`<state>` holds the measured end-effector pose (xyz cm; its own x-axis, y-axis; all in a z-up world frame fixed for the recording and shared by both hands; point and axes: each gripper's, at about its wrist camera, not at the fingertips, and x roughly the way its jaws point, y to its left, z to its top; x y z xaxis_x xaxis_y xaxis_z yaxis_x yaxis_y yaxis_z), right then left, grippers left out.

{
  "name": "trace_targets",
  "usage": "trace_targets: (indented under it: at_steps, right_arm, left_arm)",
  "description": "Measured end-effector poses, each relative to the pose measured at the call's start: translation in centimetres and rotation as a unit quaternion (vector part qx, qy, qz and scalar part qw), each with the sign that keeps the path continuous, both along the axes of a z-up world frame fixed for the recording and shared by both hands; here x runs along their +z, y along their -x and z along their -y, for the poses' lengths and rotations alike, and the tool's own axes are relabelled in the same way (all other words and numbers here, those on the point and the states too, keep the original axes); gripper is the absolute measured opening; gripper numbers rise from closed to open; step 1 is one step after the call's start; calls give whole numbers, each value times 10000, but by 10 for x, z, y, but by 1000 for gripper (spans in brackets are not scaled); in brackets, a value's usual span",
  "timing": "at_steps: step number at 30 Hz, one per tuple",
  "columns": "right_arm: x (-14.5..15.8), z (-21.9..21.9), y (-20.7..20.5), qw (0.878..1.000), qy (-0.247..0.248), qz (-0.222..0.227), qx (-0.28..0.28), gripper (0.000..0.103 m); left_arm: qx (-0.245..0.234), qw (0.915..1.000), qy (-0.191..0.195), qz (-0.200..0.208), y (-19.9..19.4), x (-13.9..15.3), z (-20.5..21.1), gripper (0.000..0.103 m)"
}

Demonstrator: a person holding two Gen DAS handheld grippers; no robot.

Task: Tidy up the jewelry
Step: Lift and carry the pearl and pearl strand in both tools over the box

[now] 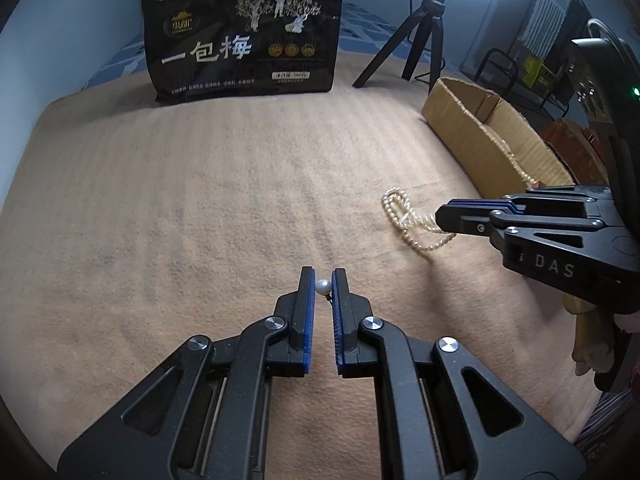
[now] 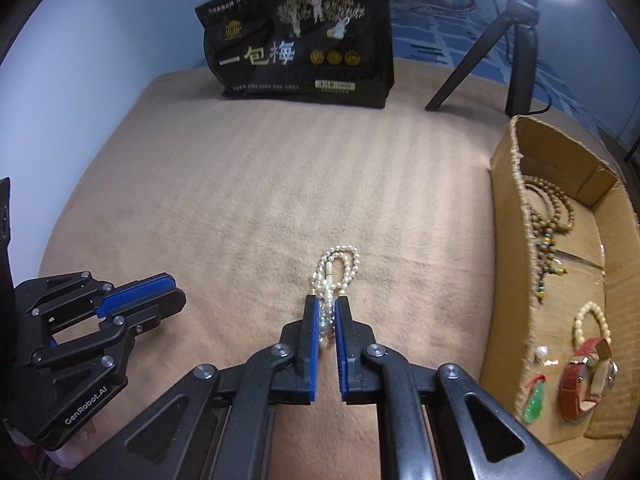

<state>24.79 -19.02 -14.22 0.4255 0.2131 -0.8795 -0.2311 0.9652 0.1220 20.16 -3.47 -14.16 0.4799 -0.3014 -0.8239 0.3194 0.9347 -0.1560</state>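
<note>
My left gripper is shut on a small white pearl earring, held just above the beige blanket. In the right wrist view that same left gripper shows at the lower left. My right gripper is shut on a pearl necklace, whose loops hang past the fingertips onto the blanket. From the left wrist view the right gripper comes in from the right with the pearl necklace trailing from it.
A cardboard box stands at the right, holding brown prayer beads, a pearl bracelet, a red-strapped watch and a green pendant. A black snack bag and a tripod stand at the back.
</note>
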Motion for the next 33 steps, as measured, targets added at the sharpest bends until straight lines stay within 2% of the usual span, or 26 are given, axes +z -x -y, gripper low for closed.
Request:
trace_targets:
  at_steps: [8,19,33]
  right_arm:
    - [29,10,21,9993,-176,310,-77,5]
    - [85,31,58,9949,-576,807,-182,5]
    - [136,91,88,9867,-785,1295,-595,5]
  left_arm:
    - [31,9997,115,198,5,26,4,6]
    - [-52,9980,311,554,19,67,20,6]
    - [-375,9951,515,758,27,97,68,6]
